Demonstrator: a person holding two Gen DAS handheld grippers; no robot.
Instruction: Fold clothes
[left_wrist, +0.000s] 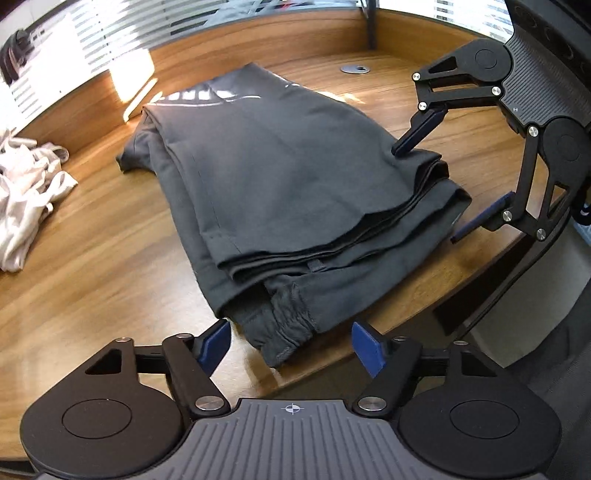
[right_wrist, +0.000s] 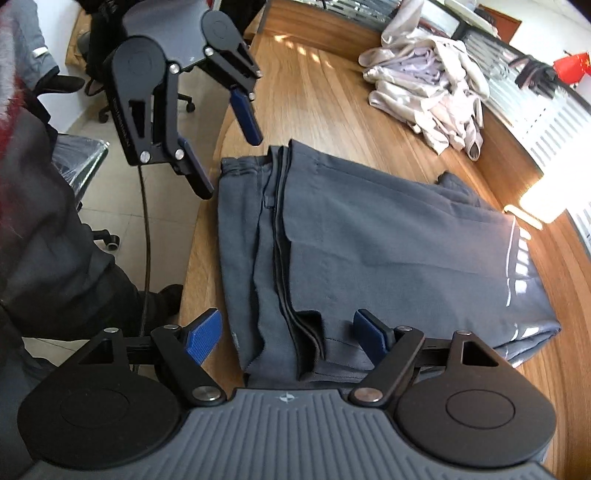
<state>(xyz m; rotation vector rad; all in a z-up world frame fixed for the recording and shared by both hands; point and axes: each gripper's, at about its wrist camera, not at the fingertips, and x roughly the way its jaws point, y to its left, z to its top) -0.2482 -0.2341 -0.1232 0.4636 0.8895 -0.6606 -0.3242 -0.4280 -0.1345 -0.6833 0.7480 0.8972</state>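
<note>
Grey trousers (left_wrist: 295, 177): folded into a layered stack, lying flat on the worktop (left_wrist: 92, 266) near its curved front edge (elastic waistband end towards the left wrist camera).
Left gripper (left_wrist: 291, 345): jaws wide, nothing pinched; the waistband end lies just ahead of the blue pads, apart from them.
Right gripper (right_wrist: 288, 332): jaws wide, held over the stack's layered edge, pads not pressing the cloth.
Seen from the left camera: right gripper (left_wrist: 424, 192) beside the stack's right corner, one finger over the cloth, the other off its edge.
White clothes (right_wrist: 432, 96): a crumpled heap, well apart from the trousers.
Person: a dark sleeve (right_wrist: 44, 221) at the worktop's edge.
</note>
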